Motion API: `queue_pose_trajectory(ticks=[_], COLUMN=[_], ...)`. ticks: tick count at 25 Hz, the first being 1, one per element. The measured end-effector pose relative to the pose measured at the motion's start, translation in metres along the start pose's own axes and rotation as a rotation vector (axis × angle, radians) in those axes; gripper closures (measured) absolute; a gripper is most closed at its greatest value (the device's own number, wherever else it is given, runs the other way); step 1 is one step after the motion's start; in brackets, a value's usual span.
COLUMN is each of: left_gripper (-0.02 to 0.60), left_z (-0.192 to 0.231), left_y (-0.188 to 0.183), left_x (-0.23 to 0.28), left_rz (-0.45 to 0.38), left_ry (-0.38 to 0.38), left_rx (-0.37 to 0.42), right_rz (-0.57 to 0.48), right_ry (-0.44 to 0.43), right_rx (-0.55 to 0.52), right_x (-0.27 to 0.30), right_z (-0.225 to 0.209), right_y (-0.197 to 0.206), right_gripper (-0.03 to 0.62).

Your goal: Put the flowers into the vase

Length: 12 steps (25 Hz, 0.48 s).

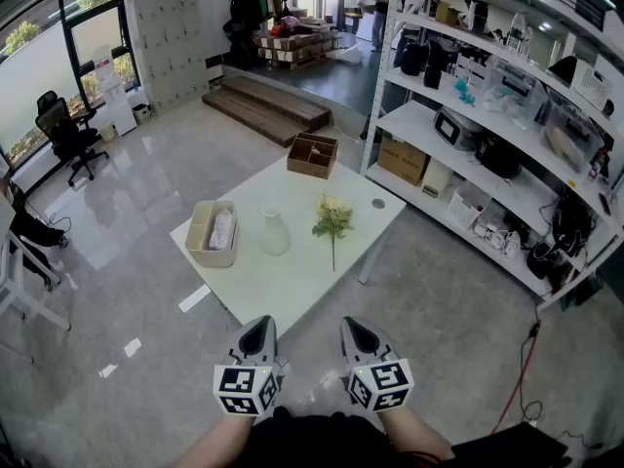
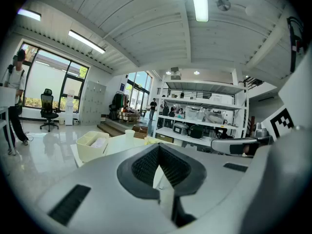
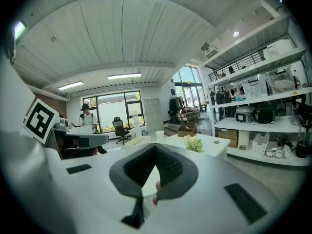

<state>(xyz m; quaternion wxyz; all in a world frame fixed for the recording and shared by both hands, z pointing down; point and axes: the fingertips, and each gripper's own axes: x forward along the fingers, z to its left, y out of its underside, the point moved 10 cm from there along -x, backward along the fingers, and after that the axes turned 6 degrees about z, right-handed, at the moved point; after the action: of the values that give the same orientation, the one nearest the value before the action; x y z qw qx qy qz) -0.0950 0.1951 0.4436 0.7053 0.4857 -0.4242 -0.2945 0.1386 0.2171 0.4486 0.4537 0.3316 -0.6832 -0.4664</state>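
Note:
A bunch of pale yellow flowers [image 1: 333, 220] with a long green stem lies on the white table [image 1: 292, 281], right of centre. The white flask-shaped vase [image 1: 274, 232] stands upright just left of it, empty. My left gripper [image 1: 258, 333] and right gripper [image 1: 353, 331] hover side by side before the table's near corner, both shut with nothing between their jaws. The left gripper view shows its closed tips [image 2: 158, 148] with the vase [image 2: 129, 133] far ahead. The right gripper view shows its closed tips [image 3: 156, 148] and the flowers [image 3: 194, 143] beyond.
A beige tray [image 1: 213, 232] sits on the table's left side, a wooden compartment box [image 1: 312, 154] on its far corner. White shelving [image 1: 487, 139] full of gear runs along the right. An office chair [image 1: 68, 135] stands far left; people stand in the background.

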Motion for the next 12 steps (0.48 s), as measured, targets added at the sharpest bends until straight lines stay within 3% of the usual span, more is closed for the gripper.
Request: queue_pose_trajectory(ticks=[9,12], left_gripper=[0.578,0.578], left_z=[0.0032,0.0027], left_y=[0.0019,0.0037], left_x=[0.0014,0.0033], left_rz=[0.005,0.008], left_ry=[-0.001,-0.002], left_rx=[-0.008,-0.014], right_rz=[0.008,0.007], right_ry=[0.002,-0.033], right_rx=[-0.003,0.028], right_x=[0.003,0.0048], right_z=[0.0008,-0.0019], right_y=[0.0014,0.0015], right_gripper=[0.592,0.592])
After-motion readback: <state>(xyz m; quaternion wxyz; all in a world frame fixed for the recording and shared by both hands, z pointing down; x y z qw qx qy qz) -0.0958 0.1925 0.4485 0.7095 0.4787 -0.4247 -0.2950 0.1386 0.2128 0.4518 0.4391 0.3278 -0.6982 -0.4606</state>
